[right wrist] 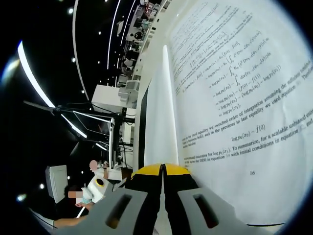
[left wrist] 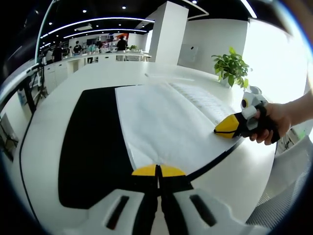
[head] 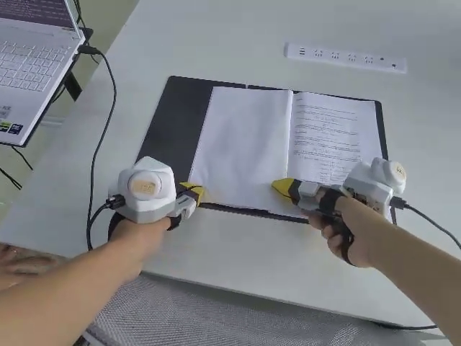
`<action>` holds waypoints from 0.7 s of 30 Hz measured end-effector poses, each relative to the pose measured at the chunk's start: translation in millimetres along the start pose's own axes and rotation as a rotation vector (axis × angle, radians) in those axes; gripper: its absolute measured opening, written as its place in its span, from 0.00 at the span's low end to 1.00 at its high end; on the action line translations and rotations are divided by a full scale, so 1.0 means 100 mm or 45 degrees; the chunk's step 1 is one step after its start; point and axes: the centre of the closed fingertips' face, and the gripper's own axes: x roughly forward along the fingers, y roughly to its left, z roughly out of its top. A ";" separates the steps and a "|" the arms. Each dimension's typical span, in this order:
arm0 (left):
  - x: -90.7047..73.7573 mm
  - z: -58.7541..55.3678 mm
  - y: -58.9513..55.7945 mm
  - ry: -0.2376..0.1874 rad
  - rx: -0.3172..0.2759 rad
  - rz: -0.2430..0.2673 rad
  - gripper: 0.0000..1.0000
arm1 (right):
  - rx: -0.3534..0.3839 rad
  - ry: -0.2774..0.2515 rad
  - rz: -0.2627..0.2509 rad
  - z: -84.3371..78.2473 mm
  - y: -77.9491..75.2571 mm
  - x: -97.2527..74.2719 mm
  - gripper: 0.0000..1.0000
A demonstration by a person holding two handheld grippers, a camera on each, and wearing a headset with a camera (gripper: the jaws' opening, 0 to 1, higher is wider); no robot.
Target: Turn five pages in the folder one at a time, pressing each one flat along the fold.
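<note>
Folder (head: 173, 115) lies open nr table's (head: 216, 36) front edge, long axis L-R, fold front-to-back. L gripper (head: 193, 193) jaws closed, empty, at folder's front edge. R gripper (head: 282, 187) closed too, tip at page (head: 328, 137) front edge by fold. Room behind up to strip (head: 346, 58); laptop (head: 32, 58) at back-left corner.

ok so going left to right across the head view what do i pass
laptop → left hand-held gripper → blank page → printed page
</note>
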 end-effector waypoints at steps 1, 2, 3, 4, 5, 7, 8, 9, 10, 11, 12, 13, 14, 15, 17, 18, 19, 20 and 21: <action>0.00 0.00 0.00 0.000 0.000 0.000 0.00 | 0.007 0.004 -0.001 -0.03 0.00 -0.01 0.00; 0.00 0.00 0.01 -0.001 0.000 0.000 0.00 | 0.006 0.017 0.000 -0.08 0.00 -0.03 0.00; 0.00 0.00 0.01 -0.003 -0.002 0.001 0.00 | 0.006 0.024 -0.001 -0.12 -0.01 -0.05 0.00; 0.00 0.00 0.01 -0.004 -0.002 0.002 0.00 | 0.019 0.035 0.003 -0.17 -0.02 -0.07 0.00; 0.00 0.00 0.01 -0.004 -0.002 0.002 0.00 | 0.038 0.050 0.005 -0.22 -0.02 -0.09 0.00; 0.00 0.00 0.01 -0.005 -0.002 0.003 0.00 | 0.030 0.086 0.007 -0.37 -0.01 -0.11 0.00; 0.00 0.00 0.01 -0.006 -0.005 0.003 0.00 | 0.023 0.115 0.003 -0.44 -0.02 -0.13 0.00; 0.00 0.00 0.02 -0.007 -0.011 0.005 0.00 | 0.022 0.166 -0.008 -0.55 -0.02 -0.17 0.00; 0.00 0.00 0.02 -0.006 -0.016 0.006 0.00 | 0.015 0.160 0.008 -0.55 -0.02 -0.18 0.00; 0.01 0.00 0.01 -0.002 -0.017 0.008 0.00 | 0.029 0.159 0.027 -0.58 0.03 -0.21 0.00; 0.01 0.01 0.01 0.004 -0.019 0.009 0.00 | 0.045 0.154 0.050 -0.64 0.10 -0.27 0.00; 0.01 0.01 0.01 0.020 -0.036 0.014 0.00 | 0.014 0.128 0.080 -0.64 0.19 -0.34 0.00; 0.00 0.01 0.01 0.028 -0.054 0.012 0.00 | -0.010 0.117 0.086 -0.61 0.18 -0.38 0.00; -0.01 0.02 0.01 0.036 -0.068 0.007 0.00 | -0.062 0.099 0.104 -0.59 0.24 -0.45 0.00; -0.06 0.03 0.00 0.042 -0.080 0.001 0.00 | -0.107 0.068 0.107 -0.55 0.34 -0.59 0.00; -0.08 0.03 -0.01 0.045 -0.091 -0.003 0.00 | -0.115 0.045 0.116 -0.51 0.37 -0.65 0.00; -0.13 0.05 -0.05 0.044 -0.099 -0.011 0.00 | -0.146 0.013 0.119 -0.46 0.39 -0.73 0.00; -0.17 0.05 -0.06 0.045 -0.107 -0.015 0.03 | -0.171 -0.009 0.111 -0.41 0.39 -0.80 0.00; -0.21 0.07 -0.09 0.041 -0.112 -0.022 0.05 | -0.195 -0.035 0.099 -0.38 0.39 -0.86 0.02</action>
